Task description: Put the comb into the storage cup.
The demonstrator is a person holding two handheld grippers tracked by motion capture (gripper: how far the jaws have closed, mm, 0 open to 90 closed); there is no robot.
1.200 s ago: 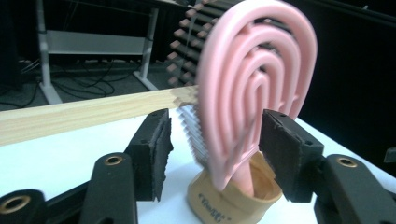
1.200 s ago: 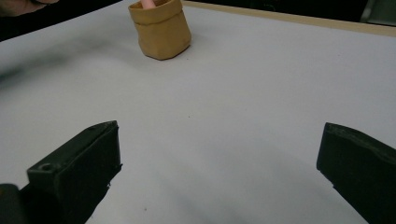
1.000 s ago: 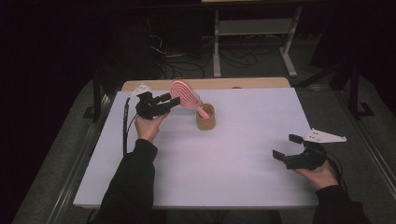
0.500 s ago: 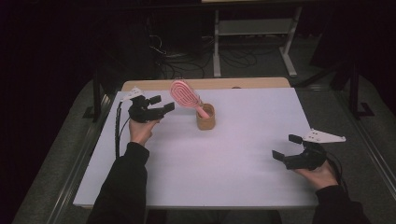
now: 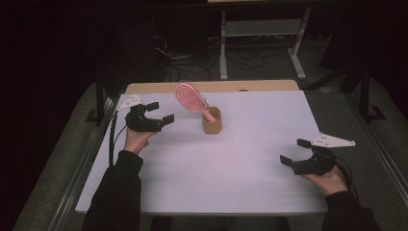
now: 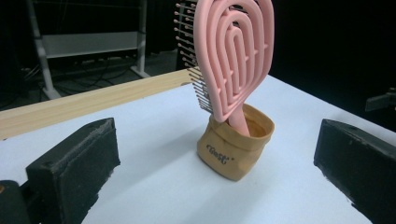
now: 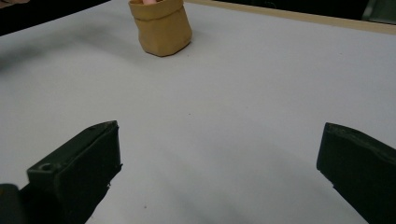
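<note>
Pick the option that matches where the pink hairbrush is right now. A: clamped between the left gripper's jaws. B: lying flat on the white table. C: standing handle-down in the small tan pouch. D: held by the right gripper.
C: the pink hairbrush stands tilted with its handle inside the tan pouch, while the left gripper is open beside it, apart from it.
</note>
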